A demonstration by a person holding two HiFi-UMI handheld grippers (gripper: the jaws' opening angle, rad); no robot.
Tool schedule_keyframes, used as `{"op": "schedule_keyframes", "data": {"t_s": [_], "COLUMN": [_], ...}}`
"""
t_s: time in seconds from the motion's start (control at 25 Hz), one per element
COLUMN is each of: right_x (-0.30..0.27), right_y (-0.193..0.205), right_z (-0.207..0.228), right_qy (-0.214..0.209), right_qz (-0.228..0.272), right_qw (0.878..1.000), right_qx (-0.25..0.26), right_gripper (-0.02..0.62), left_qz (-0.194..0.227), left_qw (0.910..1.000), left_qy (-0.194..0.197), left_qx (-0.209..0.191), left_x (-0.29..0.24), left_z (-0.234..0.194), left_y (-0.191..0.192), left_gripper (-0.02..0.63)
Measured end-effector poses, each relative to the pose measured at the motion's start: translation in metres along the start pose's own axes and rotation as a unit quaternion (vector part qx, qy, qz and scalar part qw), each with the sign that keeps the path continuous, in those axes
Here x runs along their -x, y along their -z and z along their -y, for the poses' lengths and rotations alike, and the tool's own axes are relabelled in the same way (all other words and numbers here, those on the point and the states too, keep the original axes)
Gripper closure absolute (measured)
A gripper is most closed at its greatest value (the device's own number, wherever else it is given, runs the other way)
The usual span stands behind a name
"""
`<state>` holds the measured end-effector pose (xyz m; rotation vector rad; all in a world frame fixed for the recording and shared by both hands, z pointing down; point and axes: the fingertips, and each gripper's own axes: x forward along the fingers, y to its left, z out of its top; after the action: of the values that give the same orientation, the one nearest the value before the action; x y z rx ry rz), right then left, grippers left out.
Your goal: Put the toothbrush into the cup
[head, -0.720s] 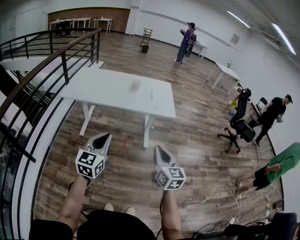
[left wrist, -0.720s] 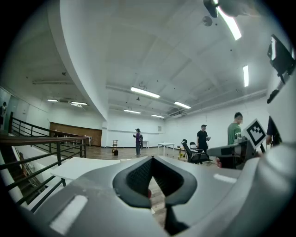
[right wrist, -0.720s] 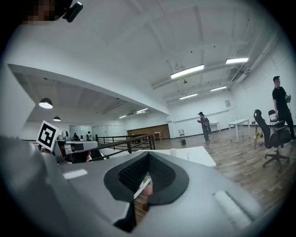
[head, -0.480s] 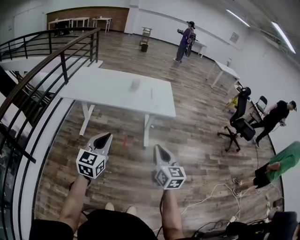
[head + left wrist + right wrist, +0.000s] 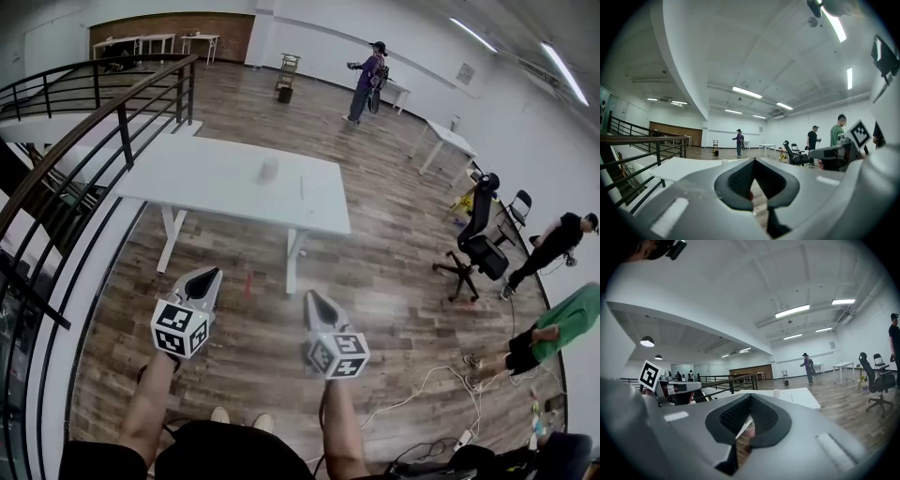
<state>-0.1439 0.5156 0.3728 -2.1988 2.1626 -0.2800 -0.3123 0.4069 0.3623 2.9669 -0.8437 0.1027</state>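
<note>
Both tongs are shut with nothing in them. The left tongs show their dark pads meeting at the tip in the left gripper view, and the right tongs look the same in the right gripper view, tips pressed together and only floor visible through the little gap lower down. From the head view they're held side by side on bare forearms, pointing roughly level out over the wood floor, each with its marker cube facing up toward the camera. They're well apart from the white bench, which stands further out in front. The cup is upright on that bench, a bit right of the middle, and looks pale or whitish, though it's too small to say much more. The toothbrush is lying flat on the bench top just to the right of the cup, near it but not touching, and shows up as a thin line pointing away from the camera. So the toothbrush is out on the bench and not in the cup. A black railing curves along the left side of the bench. Off to the right there's a black office chair with a person in black near it, a person in a green top at the edge, and a person in purple way at the back. Some cables are lying on the floor at lower right.
</note>
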Motion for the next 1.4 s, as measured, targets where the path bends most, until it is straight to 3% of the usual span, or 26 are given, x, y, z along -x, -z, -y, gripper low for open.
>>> {"op": "schedule_keyframes", "data": {"t_s": [0.72,1.04,1.4], "right_x": [-0.028,-0.066,-0.142], "right_y": [0.017,0.012,-0.002], "right_z": [-0.03,0.006,0.068], "right_qy": [0.019,0.026,0.02], "right_qz": [-0.007,-0.002,0.004], "right_qw": [1.0,1.0,1.0], "right_qx": [-0.005,-0.004,-0.007], "right_gripper": [0.588,0.588,0.588], "left_qz": [0.003,0.0,-0.008], "left_qw": [0.9999,0.9999,0.9999], "left_qy": [0.012,0.013,0.011], "left_qx": [-0.003,-0.004,-0.004], "left_x": [0.004,-0.048,-0.139], "left_z": [-0.042,-0.061,-0.086], "left_y": [0.007,0.013,0.009], "left_gripper": [0.6,0.6,0.6]}}
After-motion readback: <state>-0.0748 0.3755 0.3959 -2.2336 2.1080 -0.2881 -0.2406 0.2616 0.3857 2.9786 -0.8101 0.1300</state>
